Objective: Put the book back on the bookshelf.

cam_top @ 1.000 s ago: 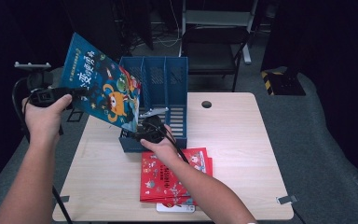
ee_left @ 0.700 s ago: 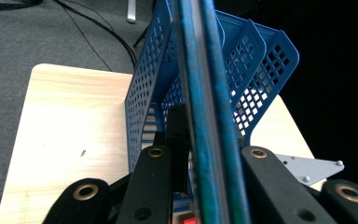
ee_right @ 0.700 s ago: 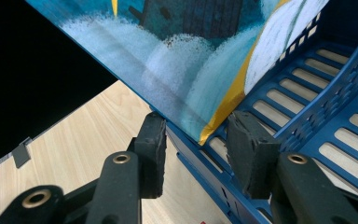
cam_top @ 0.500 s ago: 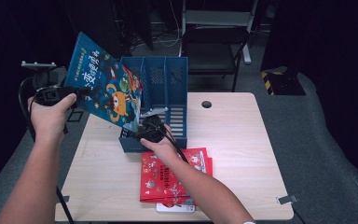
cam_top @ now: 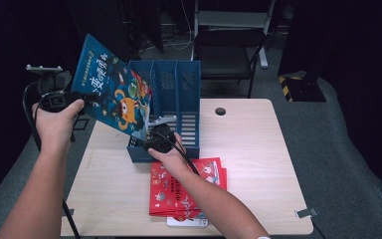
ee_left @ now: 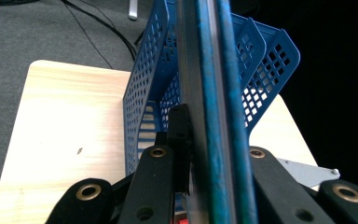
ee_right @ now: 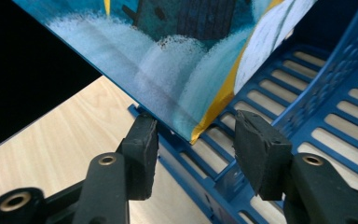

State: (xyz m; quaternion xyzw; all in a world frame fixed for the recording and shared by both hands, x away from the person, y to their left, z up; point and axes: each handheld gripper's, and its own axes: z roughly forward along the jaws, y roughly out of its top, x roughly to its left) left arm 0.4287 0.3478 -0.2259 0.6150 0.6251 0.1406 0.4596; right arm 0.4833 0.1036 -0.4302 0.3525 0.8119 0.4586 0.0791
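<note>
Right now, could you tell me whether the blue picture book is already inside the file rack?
Not yet: the blue picture book is tilted, its lower corner at the blue file rack's front edge, the left gripper clamped on it.

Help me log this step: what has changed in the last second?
The right hand-held gripper has just been opening, its jaws now apart around the book's lower corner. The left hand-held gripper stays shut on the book, which hangs tilted over the blue file rack as before. The red books lie unmoved.

Dark room, grey carpet floor (cam_top: 328, 149), black chair (cam_top: 229, 45) behind pale wooden table (cam_top: 258, 164)
</note>
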